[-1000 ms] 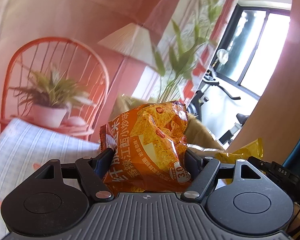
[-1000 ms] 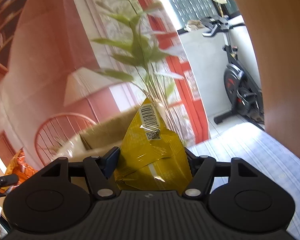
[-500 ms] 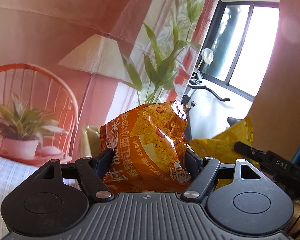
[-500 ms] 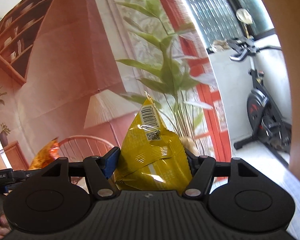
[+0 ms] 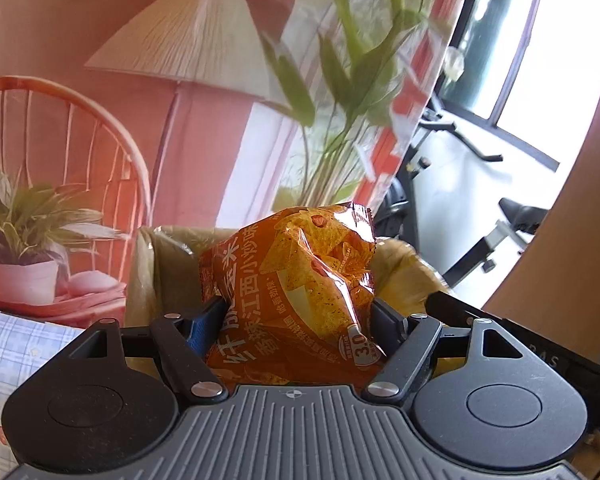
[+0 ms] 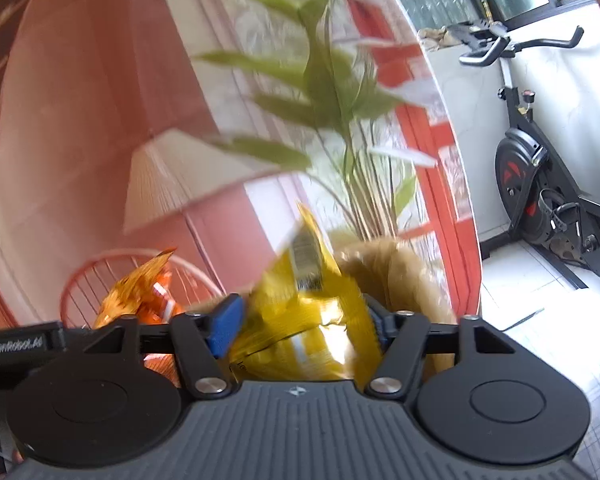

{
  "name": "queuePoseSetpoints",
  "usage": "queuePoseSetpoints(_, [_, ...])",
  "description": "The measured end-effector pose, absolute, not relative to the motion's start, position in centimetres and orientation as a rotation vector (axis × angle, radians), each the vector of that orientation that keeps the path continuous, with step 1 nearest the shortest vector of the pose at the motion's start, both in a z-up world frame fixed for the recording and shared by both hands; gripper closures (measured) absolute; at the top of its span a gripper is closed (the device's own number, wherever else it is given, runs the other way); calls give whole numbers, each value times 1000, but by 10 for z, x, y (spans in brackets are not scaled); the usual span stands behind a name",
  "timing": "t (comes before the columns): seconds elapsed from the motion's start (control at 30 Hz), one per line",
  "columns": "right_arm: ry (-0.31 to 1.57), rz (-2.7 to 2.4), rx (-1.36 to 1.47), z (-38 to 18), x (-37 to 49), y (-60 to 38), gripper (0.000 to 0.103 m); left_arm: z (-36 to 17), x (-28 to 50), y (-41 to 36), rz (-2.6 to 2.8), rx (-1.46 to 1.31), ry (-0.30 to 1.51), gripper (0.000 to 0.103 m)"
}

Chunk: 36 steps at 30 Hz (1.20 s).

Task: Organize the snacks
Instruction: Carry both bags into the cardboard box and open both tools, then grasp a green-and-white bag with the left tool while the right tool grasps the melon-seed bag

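The left tool (image 5: 298,314) is pinching an orange snack bag (image 5: 296,300) between its two fingers (image 5: 204,322), the bag standing upright and crinkled, with printed white characters running along its lower left side and a round label near its bottom right corner. Just behind the bag sits a tan bin (image 5: 160,264) lined with a clear yellowish plastic liner; the bag is held in front of and partly over its open mouth, and whether it touches the rim cannot be told. At the right edge of the left view a black bar of the other tool reaches in.

The right tool (image 6: 302,320) is clamped on a yellow snack bag (image 6: 304,320), its blue-padded fingers (image 6: 224,324) pressing the lower part of the packet. The bag tilts with its top corner pointing up and to the left, and a barcode shows near that top, blurred by motion. The same bin (image 6: 396,272) lies just behind and to the right of the yellow bag. At the left of the right view the orange snack bag (image 6: 140,296) shows beside a black bar marked with white lettering.

Behind everything hangs a printed backdrop (image 5: 100,20) with a lamp, a round-backed chair, a potted plant and tall green leaves. A blue checked cloth (image 5: 16,344) covers the worktop at the near left. Far right, beyond the backdrop's edge, stands an exercise bike (image 6: 540,192) by a bright window.
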State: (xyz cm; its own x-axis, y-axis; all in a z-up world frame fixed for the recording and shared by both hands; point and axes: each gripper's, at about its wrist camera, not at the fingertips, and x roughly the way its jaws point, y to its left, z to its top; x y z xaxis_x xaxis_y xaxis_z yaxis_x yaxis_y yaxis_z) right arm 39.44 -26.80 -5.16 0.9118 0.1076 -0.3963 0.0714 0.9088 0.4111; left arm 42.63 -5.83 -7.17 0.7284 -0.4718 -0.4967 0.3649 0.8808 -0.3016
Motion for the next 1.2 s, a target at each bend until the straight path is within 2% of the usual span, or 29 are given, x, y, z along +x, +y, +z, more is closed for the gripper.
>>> queuePoseSetpoints(0.2, [453,11,424,-60,394,-266,44,-75,431,-58,-480,-170,641,13])
queuePoseSetpoints(0.47, [455,20,432,-57,374,-267,44,-66,423,-64,-452,-83,630,13])
queuePoseSetpoints(0.7, [450,26,447,-53,346,-265,44,-58,407,-45,-443,-138,613,13])
queuePoseSetpoints(0.93, [443,51,417,-52,305,-250,44,-53,365,-19,-464,-151,601,13])
queuePoseSetpoints(1.2, [492,76,418,-71,264,-230,44,-73,307,0,-499,-137,612,14])
